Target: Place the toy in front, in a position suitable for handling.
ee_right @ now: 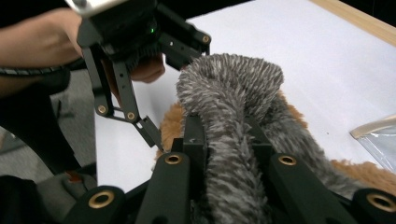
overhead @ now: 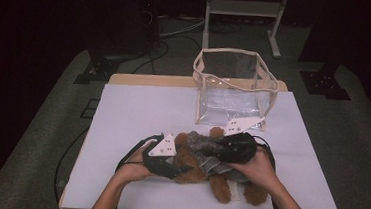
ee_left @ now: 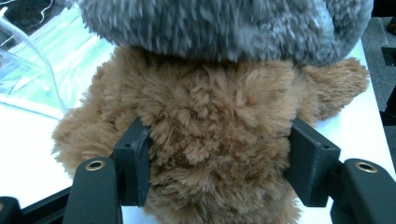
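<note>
A white-topped table (overhead: 138,111) is standing on grey carpet (overhead: 51,124); a pale metal frame (overhead: 243,9) is rising in the dark behind.

Both forearms are bare. The left gripper (overhead: 181,170) and right gripper (overhead: 218,148) are matte black linkages with brass-ringed pivot holes and blocky dark-grey pads (ee_left: 312,169); each carries a white three-cornered plate and a black cable.
</note>
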